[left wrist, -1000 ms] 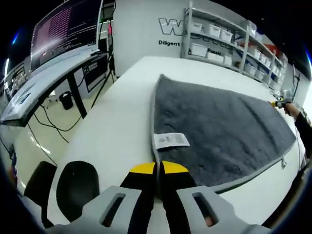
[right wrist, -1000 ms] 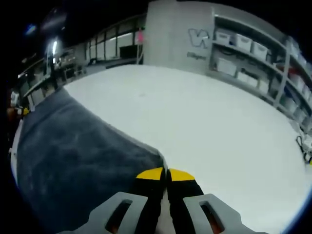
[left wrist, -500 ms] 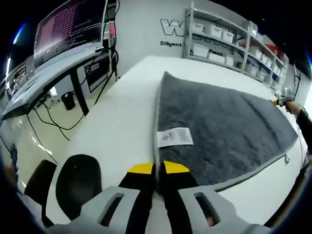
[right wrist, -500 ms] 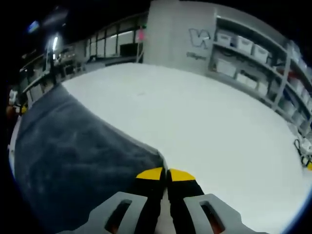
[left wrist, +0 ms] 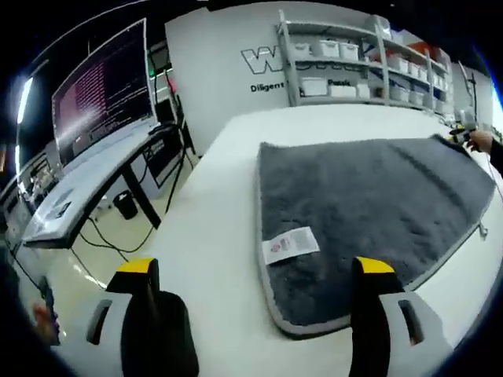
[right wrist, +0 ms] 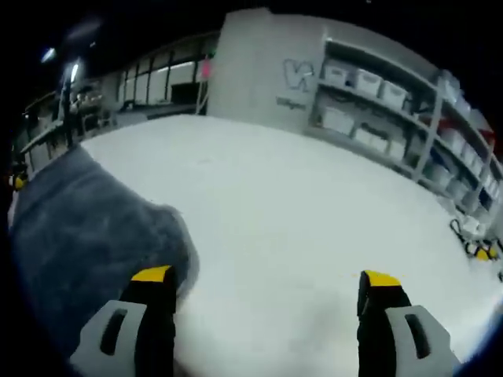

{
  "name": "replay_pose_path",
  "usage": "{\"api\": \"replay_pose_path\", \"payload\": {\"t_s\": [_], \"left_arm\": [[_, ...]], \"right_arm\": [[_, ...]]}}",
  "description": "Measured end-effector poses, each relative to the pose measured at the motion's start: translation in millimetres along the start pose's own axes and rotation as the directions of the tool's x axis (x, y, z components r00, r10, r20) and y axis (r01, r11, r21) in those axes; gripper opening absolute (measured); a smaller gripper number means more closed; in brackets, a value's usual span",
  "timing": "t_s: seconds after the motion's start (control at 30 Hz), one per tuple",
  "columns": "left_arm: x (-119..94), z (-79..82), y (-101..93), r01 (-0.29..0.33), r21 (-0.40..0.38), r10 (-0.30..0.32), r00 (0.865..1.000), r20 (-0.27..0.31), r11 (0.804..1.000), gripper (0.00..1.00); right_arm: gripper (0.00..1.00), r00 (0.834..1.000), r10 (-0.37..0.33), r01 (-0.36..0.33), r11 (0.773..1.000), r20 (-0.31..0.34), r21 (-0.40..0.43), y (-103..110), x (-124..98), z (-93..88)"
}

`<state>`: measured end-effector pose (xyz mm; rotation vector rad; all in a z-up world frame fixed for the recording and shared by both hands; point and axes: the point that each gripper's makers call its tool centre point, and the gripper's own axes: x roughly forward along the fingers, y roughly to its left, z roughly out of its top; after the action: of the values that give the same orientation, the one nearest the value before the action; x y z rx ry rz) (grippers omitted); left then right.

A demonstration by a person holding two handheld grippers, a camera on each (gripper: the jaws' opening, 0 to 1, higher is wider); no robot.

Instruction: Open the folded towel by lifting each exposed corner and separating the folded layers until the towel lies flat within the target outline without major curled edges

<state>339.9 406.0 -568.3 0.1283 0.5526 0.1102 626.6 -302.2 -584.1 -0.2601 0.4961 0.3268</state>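
The grey towel [left wrist: 369,204] lies spread on the white table [left wrist: 212,228], with a white care label [left wrist: 290,243] near its closest corner. My left gripper [left wrist: 255,271] stands open just above that corner, its yellow-tipped jaws wide apart and holding nothing. At the towel's far right corner the other gripper [left wrist: 458,137] shows small, with a hand on it. In the right gripper view the towel [right wrist: 86,243] lies at the left, its corner resting on the table [right wrist: 299,228]. My right gripper [right wrist: 267,279] is open, with the corner just inside its left jaw.
A desk [left wrist: 78,181] with a large monitor [left wrist: 102,86] stands left of the table, cables hanging below it. Shelves with white bins [left wrist: 346,63] line the back wall. A black chair seat [left wrist: 169,338] sits near the left jaw. Small yellow objects [right wrist: 475,250] lie at the table's far right.
Both grippers opened and let go of the towel corners they held. The corners now lie on the table. Both views have shifted a little.
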Motion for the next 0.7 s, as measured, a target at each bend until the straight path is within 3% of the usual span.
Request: {"api": "replay_pose_path", "payload": {"t_s": [0.1,0.2,0.43,0.7], "left_arm": [[-2,10.3,-5.2,0.03,-0.006,-0.03,0.998,0.047,1.0,1.0],[-2,16.4,-2.0,0.024,-0.02,-0.022,0.997,0.07,1.0,1.0],[-1,29.4,-4.9,0.046,-0.047,-0.041,0.993,0.108,0.998,1.0],[2,38.7,-14.6,0.085,-0.034,-0.08,0.988,0.134,0.996,1.0]], "right_arm": [[1.0,1.0,0.007,-0.007,1.0,-0.003,-0.01,2,-6,-0.3],[1.0,1.0,0.001,-0.001,1.0,0.003,-0.008,2,-11,2.5],[1.0,0.996,-0.065,0.066,0.998,0.067,-0.013,-14,-31,28.8],[1.0,0.989,-0.09,0.095,0.995,0.121,-0.036,-18,-52,47.9]]}}
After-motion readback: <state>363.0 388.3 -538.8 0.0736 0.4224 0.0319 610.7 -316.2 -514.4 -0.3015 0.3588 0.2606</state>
